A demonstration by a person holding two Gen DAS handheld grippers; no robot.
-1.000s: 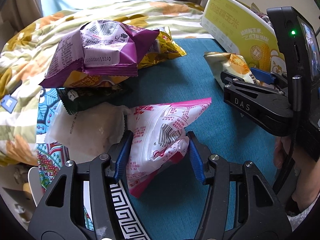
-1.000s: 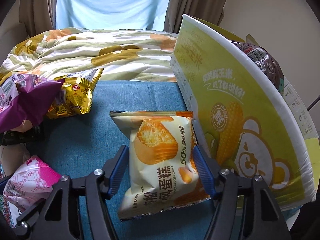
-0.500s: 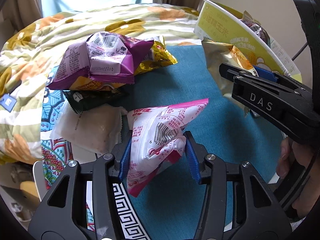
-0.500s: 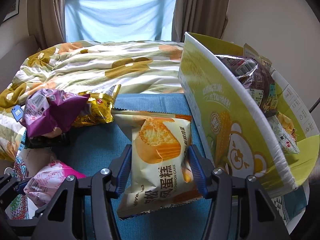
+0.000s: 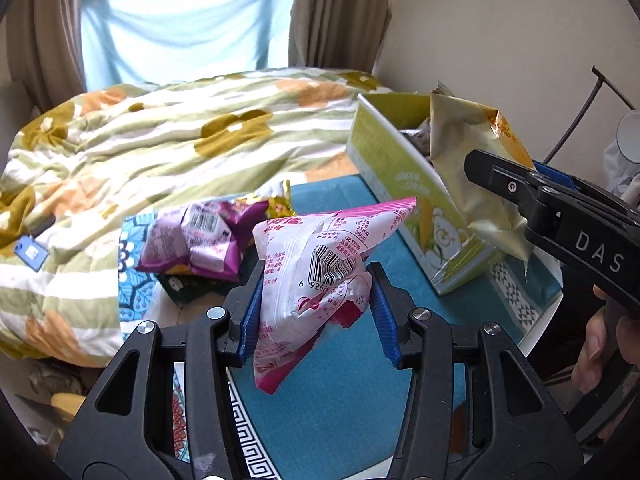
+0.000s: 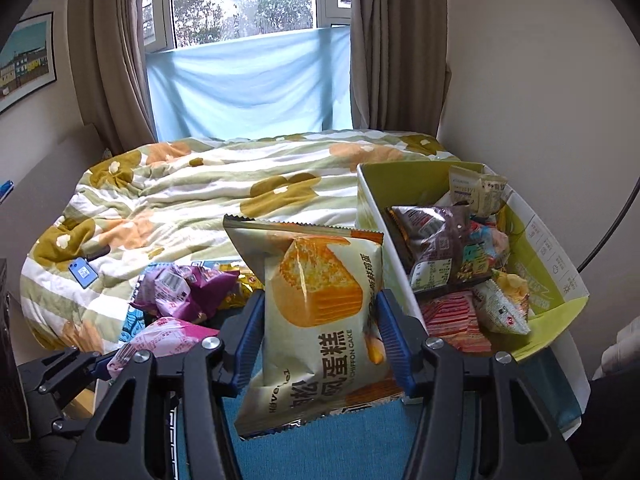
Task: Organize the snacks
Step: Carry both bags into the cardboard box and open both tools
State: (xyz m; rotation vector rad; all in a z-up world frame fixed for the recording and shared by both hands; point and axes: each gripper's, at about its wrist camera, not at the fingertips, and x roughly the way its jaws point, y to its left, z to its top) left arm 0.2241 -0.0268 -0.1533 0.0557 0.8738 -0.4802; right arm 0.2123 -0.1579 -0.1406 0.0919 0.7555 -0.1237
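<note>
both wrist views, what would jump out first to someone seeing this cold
Each tool grips a snack packet in the air: the left tool is shut on a pink and white packet, the right tool on a chiffon cake packet. To the right stands a green box already full of snacks, with a flowered quilt behind.

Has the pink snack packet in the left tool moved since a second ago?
Yes. The pink snack packet has gone up: it lay on the teal mat before and now hangs above it, clamped in the left tool.
</note>
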